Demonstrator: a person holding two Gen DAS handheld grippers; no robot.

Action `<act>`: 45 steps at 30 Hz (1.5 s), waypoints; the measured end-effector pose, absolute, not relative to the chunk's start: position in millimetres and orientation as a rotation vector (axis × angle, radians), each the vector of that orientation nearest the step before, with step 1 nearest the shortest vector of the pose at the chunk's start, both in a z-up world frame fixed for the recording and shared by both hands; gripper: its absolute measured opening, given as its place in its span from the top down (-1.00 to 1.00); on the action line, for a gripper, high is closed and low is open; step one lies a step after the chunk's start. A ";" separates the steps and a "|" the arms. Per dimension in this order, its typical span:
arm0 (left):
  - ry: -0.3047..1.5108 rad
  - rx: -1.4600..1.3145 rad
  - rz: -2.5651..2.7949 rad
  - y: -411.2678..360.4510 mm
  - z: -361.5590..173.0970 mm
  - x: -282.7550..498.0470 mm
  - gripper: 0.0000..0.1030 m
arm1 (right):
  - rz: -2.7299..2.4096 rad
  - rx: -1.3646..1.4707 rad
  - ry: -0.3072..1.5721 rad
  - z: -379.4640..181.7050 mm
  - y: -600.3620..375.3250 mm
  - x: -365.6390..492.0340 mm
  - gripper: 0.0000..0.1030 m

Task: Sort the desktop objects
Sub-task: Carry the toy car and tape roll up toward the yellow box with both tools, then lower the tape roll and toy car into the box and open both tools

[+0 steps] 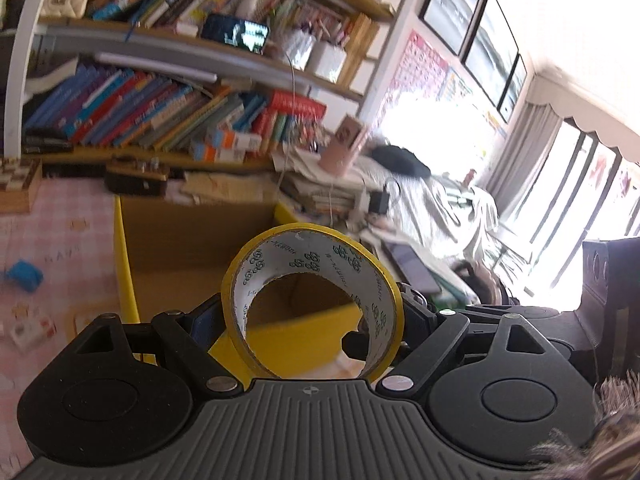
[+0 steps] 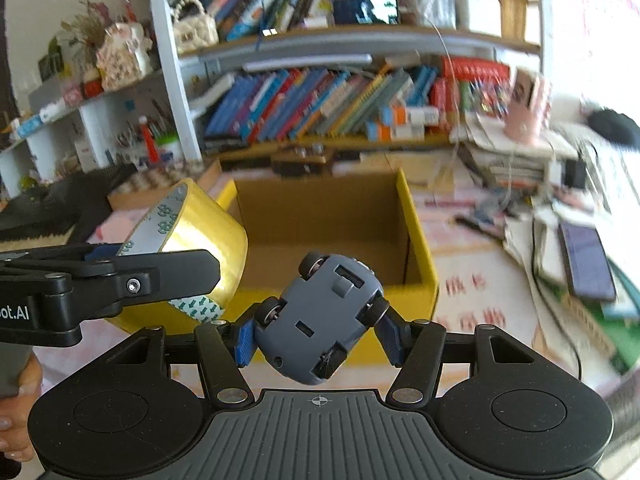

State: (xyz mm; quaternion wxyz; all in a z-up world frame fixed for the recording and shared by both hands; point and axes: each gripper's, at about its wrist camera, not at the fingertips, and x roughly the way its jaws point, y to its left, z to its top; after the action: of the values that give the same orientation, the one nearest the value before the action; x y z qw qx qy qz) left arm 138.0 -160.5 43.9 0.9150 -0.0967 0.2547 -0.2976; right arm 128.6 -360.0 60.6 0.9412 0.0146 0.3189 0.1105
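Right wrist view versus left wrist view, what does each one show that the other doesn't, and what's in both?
Only the right wrist view shows the toy car, flipped underside up and held in the right gripper, plus the left gripper seen from the side and the white handbag on a shelf.

Only the left wrist view shows the tape roll's printed inner core, a small blue object on the pink tablecloth, and the windows.

Both show the tape roll, the yellow box and the bookshelf.
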 end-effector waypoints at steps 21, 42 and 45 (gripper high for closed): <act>0.515 -0.120 -0.534 -190.9 55.0 226.2 -0.66 | 0.404 -0.191 0.563 60.4 -365.0 221.1 -0.15; 0.840 0.169 -0.453 -222.5 -11.5 317.6 -0.66 | 0.721 -0.861 0.799 -10.4 -312.6 314.2 -0.15; 0.870 0.200 -0.462 -226.0 -15.7 318.8 -0.66 | 0.754 -0.972 0.808 -23.7 -305.2 313.6 -0.15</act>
State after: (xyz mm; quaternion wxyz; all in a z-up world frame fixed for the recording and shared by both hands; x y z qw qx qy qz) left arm 318.8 -226.0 -15.7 0.8763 0.0958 0.4170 -0.2216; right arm 313.6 -305.2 -23.7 0.7412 -0.4433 0.3685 0.3441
